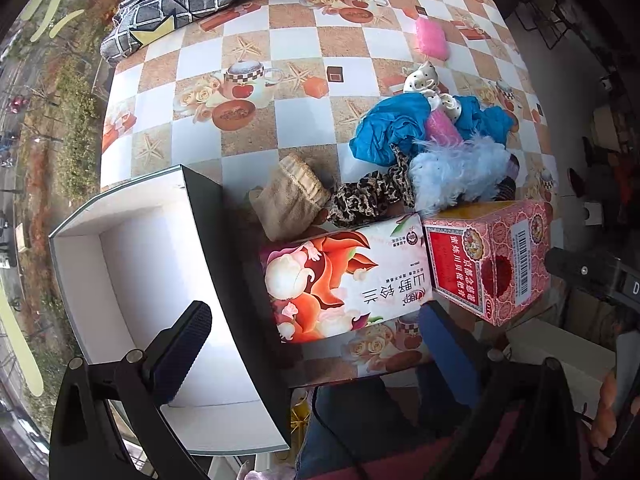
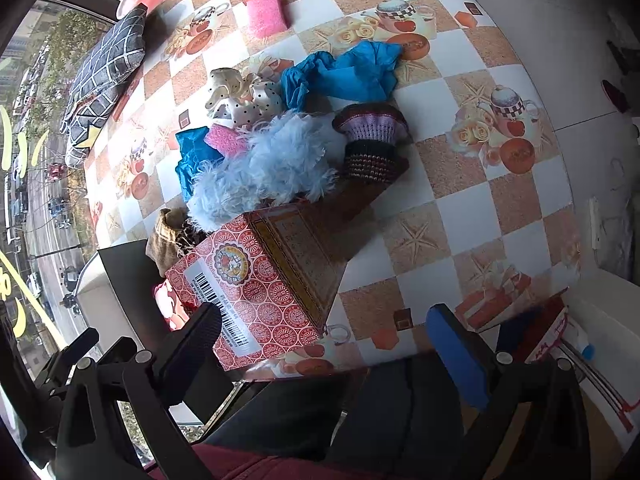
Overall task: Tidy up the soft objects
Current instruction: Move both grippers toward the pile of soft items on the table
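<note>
The checkered table (image 1: 304, 40) held an empty white box (image 1: 160, 280); the soft pile (image 1: 440, 152) lay unsorted. Left gripper (image 1: 312, 336) and right gripper (image 2: 332, 344) stood apart, empty; sorting seemingly unstarted.

A lived-in home, sitting by an upper-floor window

A table (image 1: 256, 36) wearing a checkered oilcloth printed with teapots and roses is standing right against a window (image 2: 36, 184) looking down on a street with cars; a grid-patterned cushion (image 1: 188, 0) is lying at the table's window edge, with hair scrunchies, knitted pieces and a tissue pack (image 1: 344, 280) crowding the table's near side.
</note>
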